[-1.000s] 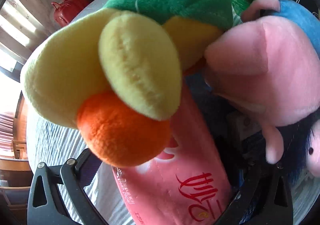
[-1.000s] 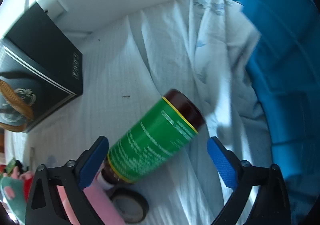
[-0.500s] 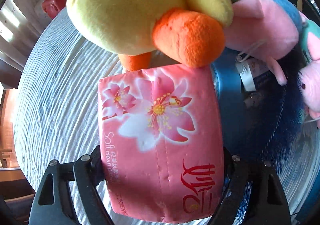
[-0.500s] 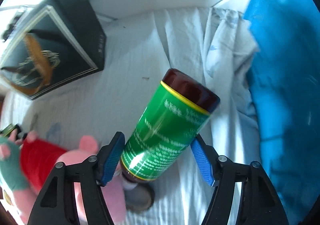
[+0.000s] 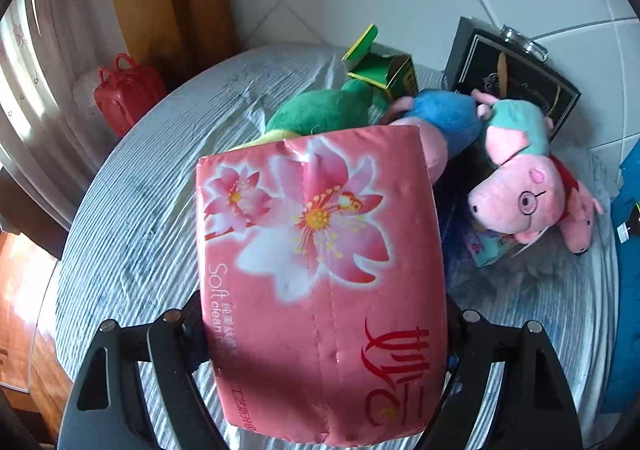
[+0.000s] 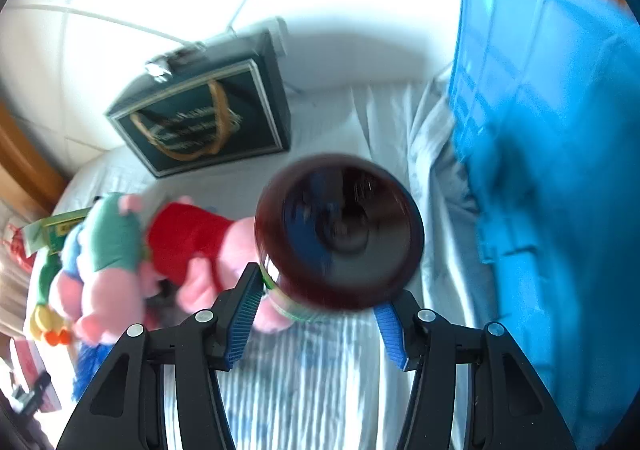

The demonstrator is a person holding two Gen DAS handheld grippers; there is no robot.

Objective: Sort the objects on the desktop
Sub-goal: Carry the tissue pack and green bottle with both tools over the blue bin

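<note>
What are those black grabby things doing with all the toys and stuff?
Someone is tidying a messy table with a pair of tongs in each hand. The left tongs are clamped on a pink tissue pack, held up above the table. The right tongs are closing on a brown bottle with a green label, its bottom facing the camera. The pig plush toys and a black box lie on the cloth, not yet sorted. A blue crate stands to the right.

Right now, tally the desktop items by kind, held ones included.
Plush toys: 4 (green duck, blue-shirt pig, teal-shirt pig, red-dress pig)
Boxes: 2 (green carton, black box)
Tissue pack: 1
Brown bottle: 1
Total: 8
</note>
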